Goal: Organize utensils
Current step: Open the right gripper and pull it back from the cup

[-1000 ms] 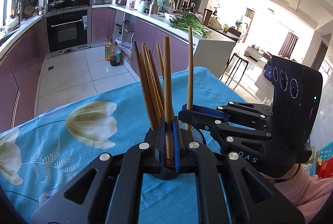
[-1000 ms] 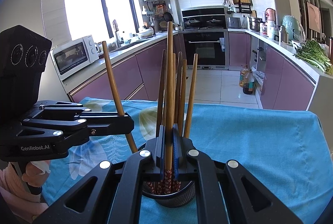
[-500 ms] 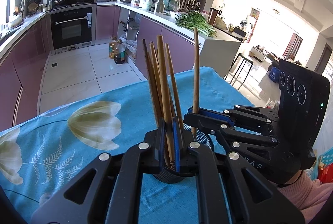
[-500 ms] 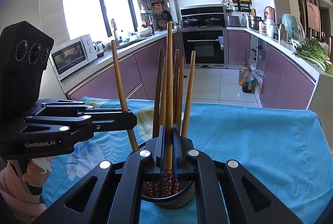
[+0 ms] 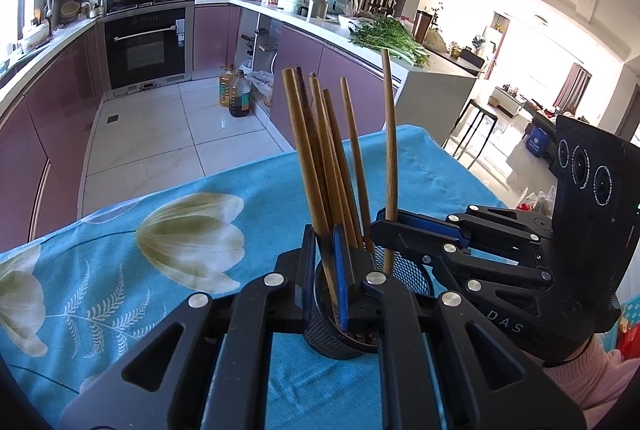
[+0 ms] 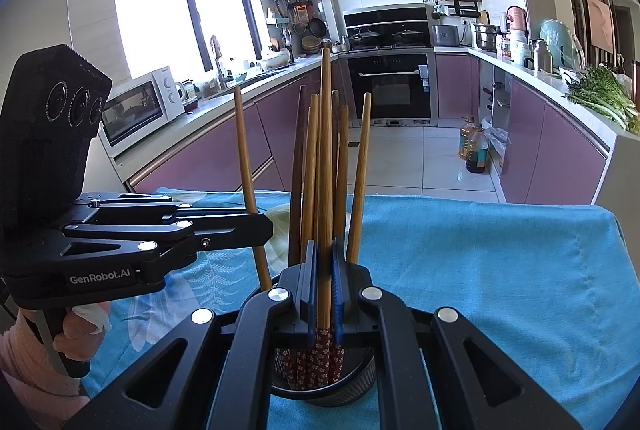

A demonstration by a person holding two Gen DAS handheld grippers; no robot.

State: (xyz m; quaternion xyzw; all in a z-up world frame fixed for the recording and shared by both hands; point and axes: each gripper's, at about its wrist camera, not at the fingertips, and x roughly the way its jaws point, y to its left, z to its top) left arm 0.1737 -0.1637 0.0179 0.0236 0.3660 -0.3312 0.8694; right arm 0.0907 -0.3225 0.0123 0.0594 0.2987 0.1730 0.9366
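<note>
My left hand-held gripper [image 5: 325, 262] and right hand-held gripper [image 6: 325, 284] each pinch one chopstick [image 5: 390, 150], tips already inside the mesh cup [image 5: 332, 338] on the surface [image 6: 500, 250]. I'd lower both straight, then release gently so neither tips the cup.

A round black wire-mesh holder [image 5: 412, 272] stands upright on the blue flowered cloth, and a bundle of long brown wooden chopsticks [image 6: 320, 166] stands in it, thick ends up, fanned slightly apart. Their lower ends carry a red pattern of small pale flowers (seen only in the right wrist view, just inside the rim). One paler wooden chopstick [image 5: 390, 146] stands nearly upright at the right side of the holder, apart from the bundle, its lower end inside the mesh. Another wooden chopstick [image 6: 248, 186] leans outward on the opposite side, its tip reaching down to the holder's rim.
</note>
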